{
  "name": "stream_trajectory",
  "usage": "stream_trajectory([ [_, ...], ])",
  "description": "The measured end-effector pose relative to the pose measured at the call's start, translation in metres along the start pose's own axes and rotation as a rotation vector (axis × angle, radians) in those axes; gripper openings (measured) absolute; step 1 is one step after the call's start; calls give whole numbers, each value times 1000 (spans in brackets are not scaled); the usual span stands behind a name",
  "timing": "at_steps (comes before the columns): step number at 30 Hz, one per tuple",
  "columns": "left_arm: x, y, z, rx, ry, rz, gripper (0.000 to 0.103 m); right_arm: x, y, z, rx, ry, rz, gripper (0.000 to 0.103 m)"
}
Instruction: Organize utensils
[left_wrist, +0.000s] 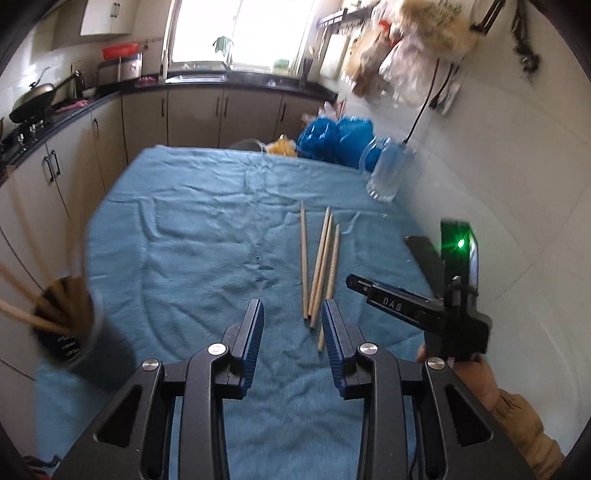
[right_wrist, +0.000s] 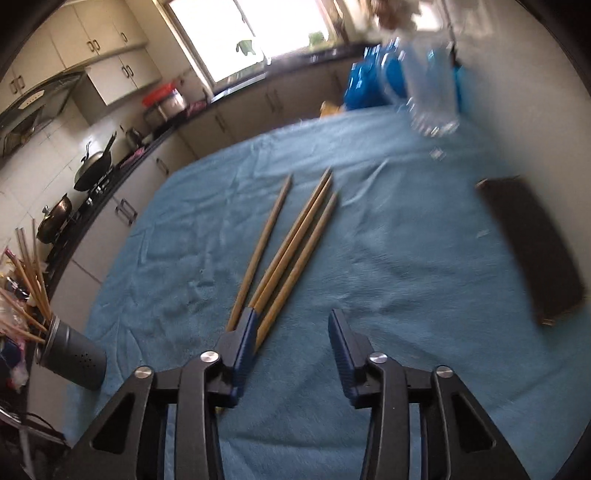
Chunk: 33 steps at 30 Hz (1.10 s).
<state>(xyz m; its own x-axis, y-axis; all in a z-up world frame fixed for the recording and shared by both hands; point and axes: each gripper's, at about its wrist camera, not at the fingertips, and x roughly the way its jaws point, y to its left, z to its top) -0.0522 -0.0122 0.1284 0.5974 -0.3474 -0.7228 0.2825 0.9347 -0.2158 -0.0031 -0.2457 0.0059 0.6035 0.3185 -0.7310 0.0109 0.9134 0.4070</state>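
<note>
Several wooden chopsticks (left_wrist: 317, 266) lie side by side on the blue cloth (left_wrist: 207, 236); they also show in the right wrist view (right_wrist: 291, 243). A dark holder cup (left_wrist: 70, 332) with chopsticks in it stands at the table's left edge, also in the right wrist view (right_wrist: 74, 358). My left gripper (left_wrist: 293, 314) is open and empty, just left of the chopsticks' near ends. My right gripper (right_wrist: 291, 321) is open and empty, its left finger over the chopsticks' near ends; it shows in the left wrist view (left_wrist: 413, 280).
A glass mug (left_wrist: 388, 170) stands at the table's far right by the wall, with blue plastic bags (left_wrist: 336, 136) behind it. A dark flat object (right_wrist: 532, 243) lies near the right edge. Kitchen cabinets and a stove with a wok (left_wrist: 33, 99) run along the left.
</note>
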Motion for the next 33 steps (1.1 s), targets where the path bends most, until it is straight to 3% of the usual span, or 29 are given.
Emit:
stream_trajectory([
  [4,58,5,21,-38,60,1,31,26,-3,13,15,44,-6,37],
  [9,122,11,43,-124,141,-57,31,41,3,24,-70,47,-77,35],
  [11,143,11,49,-137,167,-58,31,44,7,25,-123,53,-143,24],
  [13,165,8,54,-138,195,-47,31,44,8,25,-170,61,-179,14],
  [19,205,-13,59,-40,245,-6,31,30,-11,27,-181,84,-244,14],
  [22,218,-21,64,-8,251,18,29,24,-19,24,-182,85,-253,14],
  [26,224,-27,66,28,244,78,7,22,-21,22,-192,88,-269,14],
  [33,197,-7,44,-38,276,39,6,17,-27,21,-145,116,-244,8],
])
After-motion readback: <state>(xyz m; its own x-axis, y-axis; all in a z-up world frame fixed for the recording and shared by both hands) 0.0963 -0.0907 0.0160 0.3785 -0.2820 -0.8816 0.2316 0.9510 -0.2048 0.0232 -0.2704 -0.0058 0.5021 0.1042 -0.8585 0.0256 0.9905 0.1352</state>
